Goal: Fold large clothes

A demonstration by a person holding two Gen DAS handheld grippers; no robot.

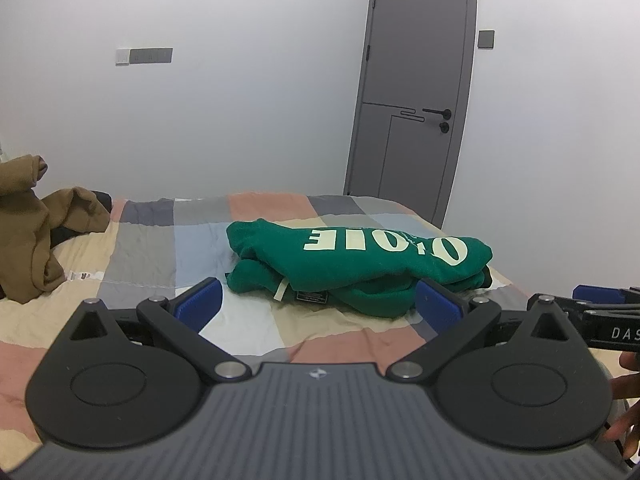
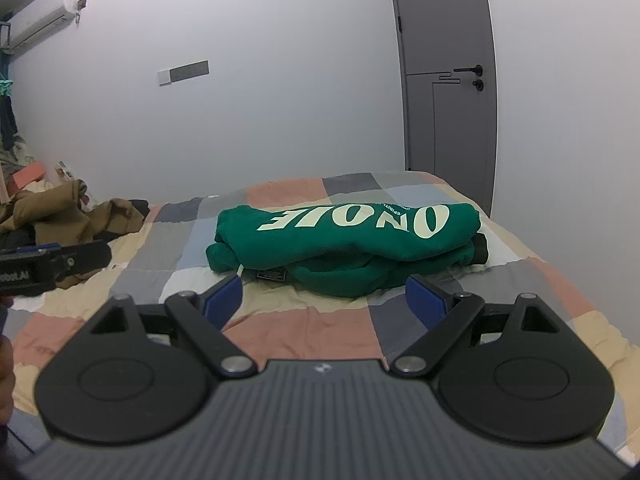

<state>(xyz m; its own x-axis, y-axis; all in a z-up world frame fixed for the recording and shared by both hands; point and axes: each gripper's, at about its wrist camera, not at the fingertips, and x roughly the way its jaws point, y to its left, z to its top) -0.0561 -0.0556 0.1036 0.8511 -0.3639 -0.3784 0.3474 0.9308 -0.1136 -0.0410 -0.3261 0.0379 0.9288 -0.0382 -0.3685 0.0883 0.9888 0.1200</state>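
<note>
- Both claws, left claw (image 1: 318,300) and right claw (image 2: 324,294), gape wide and empty at lower frame.
- We judge the folded green sweatshirt (image 2: 344,240) at centre may unroll if nudged on the soft bed (image 2: 304,328).

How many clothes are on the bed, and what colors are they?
Green: 1, the folded green sweatshirt with big pale letters.
Brown: 1, the crumpled brown garment heaped at the far left of the bed.
Black: something dark lies under the brown heap, too hidden to count.
Total: 2 that can be counted.
Both grippers, left gripper and right gripper, are open and empty.
</note>
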